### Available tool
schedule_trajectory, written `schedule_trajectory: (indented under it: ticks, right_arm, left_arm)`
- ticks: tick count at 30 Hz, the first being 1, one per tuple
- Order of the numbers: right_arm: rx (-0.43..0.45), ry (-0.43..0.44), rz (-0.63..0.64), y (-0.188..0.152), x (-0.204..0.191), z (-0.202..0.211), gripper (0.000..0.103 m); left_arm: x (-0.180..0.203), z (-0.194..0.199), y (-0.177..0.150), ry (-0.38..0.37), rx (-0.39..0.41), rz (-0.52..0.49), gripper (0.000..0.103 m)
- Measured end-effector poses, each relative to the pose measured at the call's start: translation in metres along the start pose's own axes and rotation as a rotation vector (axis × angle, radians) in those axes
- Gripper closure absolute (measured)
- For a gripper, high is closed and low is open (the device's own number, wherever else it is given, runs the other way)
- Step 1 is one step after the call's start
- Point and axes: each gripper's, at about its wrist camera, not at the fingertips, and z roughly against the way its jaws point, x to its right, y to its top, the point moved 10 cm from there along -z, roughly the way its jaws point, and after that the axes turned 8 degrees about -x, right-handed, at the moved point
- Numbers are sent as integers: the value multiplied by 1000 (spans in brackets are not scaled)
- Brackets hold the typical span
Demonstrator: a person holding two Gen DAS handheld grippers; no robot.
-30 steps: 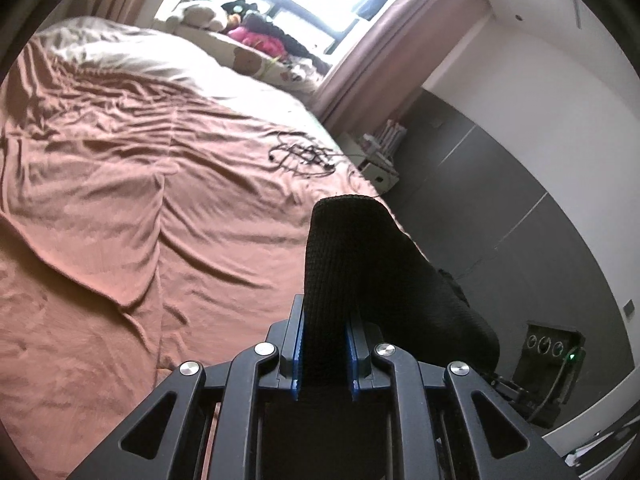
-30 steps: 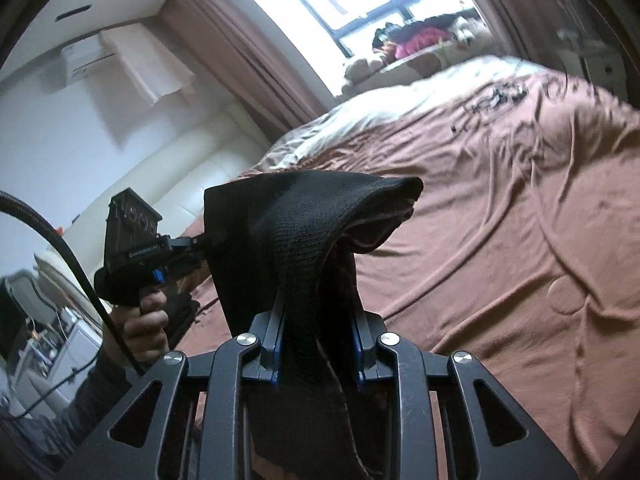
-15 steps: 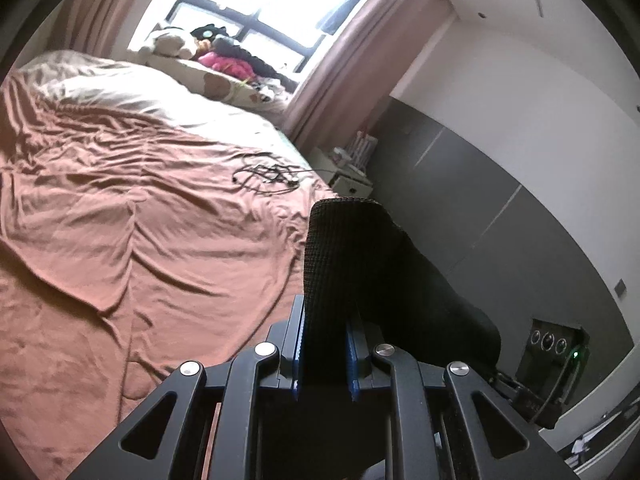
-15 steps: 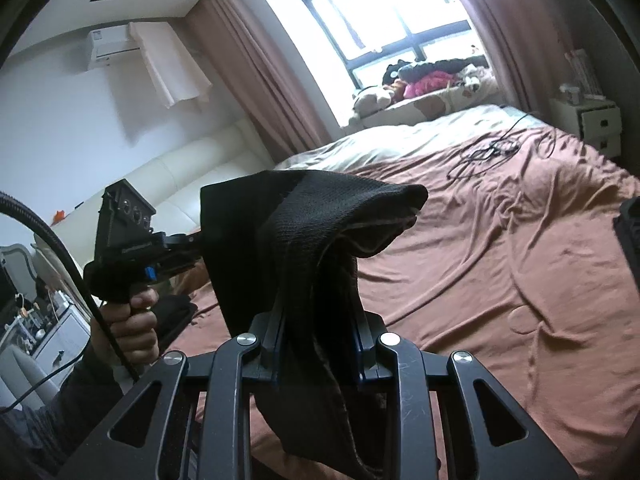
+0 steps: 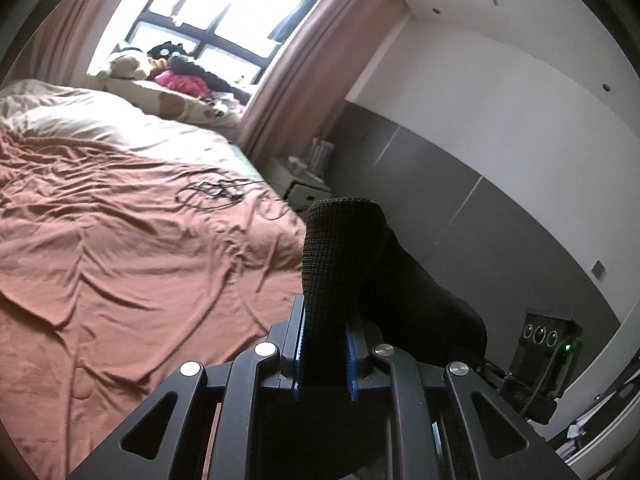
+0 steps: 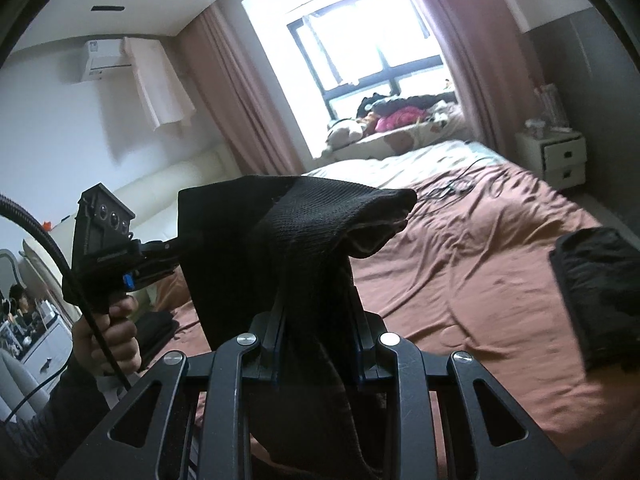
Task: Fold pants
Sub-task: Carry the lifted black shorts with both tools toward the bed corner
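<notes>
Both grippers have come up since a second ago: more window and wall in both views, bed lower in frame, pants still pinched in both.

Bed point(image 5: 120, 264) with rumpled brown sheet fills 7–10 o'clock in the left wrist view, 3–5 o'clock in the right.
Black pants point(image 6: 280, 240) held up off the bed, stretched between the two grippers.
Folded dark garment point(image 6: 596, 292) on the sheet at 3 o'clock, right view, apart from the pants.
Left gripper point(image 5: 324, 344): jaws clamped on a pants edge; cloth bulges straight out ahead at 12 and falls away toward 3.
Right gripper point(image 6: 316, 340): jaws clamped on cloth; fold humps over at 12, tail hangs to 6.
Left hand point(image 6: 108, 340) grips its handle at 8 o'clock, right view.
Cable tangle point(image 5: 212, 194) on the sheet at 11 o'clock, left view.
</notes>
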Motion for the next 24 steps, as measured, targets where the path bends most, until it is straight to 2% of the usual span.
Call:
schedule_trajectory:
  ticks: [14,19,24]
  right_arm:
    - [70,-107,11,10,33,99,81]
    - [94,-154,5,7,51,121,81]
    - [108,-188,-5,7,70,132,81]
  left_arm:
    - [122,-36,4,-108,-1,-83,86]
    - [156,-68,2,-121,-39,-134,86]
    - [182,-107,1,-176,-62,-146,86]
